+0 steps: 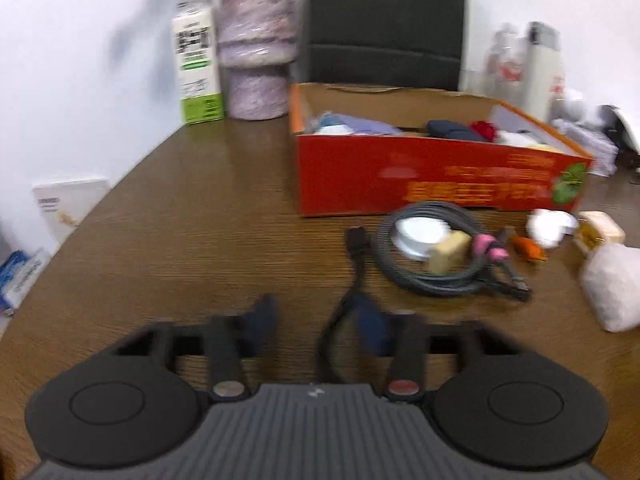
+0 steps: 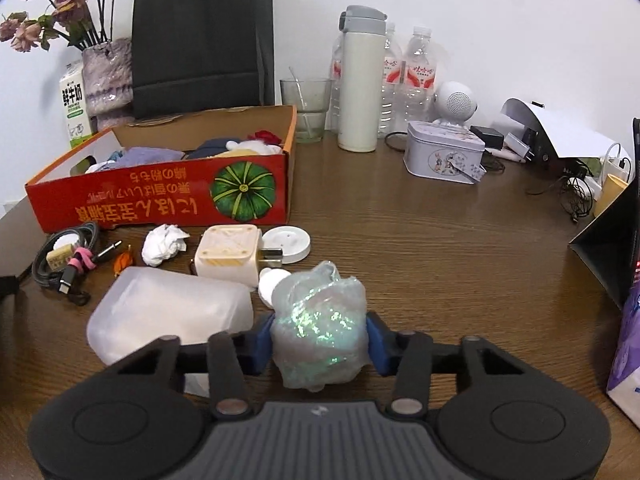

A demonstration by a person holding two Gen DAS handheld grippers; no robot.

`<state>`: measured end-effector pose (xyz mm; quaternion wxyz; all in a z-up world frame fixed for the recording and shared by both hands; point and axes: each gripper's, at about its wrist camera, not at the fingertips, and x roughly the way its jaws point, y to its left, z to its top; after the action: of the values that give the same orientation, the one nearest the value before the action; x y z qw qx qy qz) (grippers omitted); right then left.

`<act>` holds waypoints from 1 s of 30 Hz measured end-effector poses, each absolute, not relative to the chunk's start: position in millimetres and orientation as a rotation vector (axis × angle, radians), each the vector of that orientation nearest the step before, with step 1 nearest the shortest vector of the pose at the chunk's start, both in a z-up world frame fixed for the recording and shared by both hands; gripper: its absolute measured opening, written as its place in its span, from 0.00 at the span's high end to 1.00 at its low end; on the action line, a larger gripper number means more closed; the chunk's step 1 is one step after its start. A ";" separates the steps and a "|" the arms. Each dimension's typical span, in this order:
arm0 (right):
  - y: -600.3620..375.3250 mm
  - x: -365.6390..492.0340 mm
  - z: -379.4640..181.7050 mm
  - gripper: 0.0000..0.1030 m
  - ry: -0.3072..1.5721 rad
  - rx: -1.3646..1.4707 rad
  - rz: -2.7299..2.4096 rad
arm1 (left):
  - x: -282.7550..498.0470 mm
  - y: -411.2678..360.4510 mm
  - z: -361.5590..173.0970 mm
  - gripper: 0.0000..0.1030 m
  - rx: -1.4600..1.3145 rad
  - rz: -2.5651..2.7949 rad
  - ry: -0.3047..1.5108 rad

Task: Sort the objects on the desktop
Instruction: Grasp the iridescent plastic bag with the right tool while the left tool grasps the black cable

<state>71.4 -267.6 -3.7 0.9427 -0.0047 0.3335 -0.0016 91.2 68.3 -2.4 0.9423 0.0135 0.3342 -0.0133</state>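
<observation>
Right gripper (image 2: 320, 336) held low and level over the table (image 2: 440, 248), clamped on a crinkled plastic bag (image 2: 320, 332). Left gripper (image 1: 316, 324) low too, spread wide, seemingly empty despite blur.

Between my right gripper's (image 2: 320, 342) matt blue pads, a crinkled, iridescent plastic wad (image 2: 320, 332). Beneath it, a wood-grain bench (image 2: 440, 248) with soft sheen. Ahead-left, a printed cardboard box (image 2: 160, 200).

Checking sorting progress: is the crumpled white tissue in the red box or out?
Out: the tissue lies on the table in front of the red box.
</observation>
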 end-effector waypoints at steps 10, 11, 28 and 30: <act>-258.2 10.2 57.3 0.63 0.535 -0.038 0.012 | 28.0 69.0 23.9 0.98 -0.043 -0.038 0.572; -253.2 2.0 63.8 0.63 0.519 -0.041 0.035 | 18.1 69.8 31.9 0.98 -0.048 -0.043 0.544; -174.8 -123.2 76.4 0.63 0.423 -0.027 0.281 | -117.8 60.2 82.8 0.98 -0.166 -0.235 0.410; -178.3 -136.2 76.1 0.63 0.413 -0.015 0.275 | -125.3 59.3 81.4 0.98 -0.166 -0.257 0.415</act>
<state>-136.2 -178.3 76.1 0.9694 -0.0077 0.2043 0.1362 -125.3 59.3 81.4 0.9669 -0.0822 0.2053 -0.1269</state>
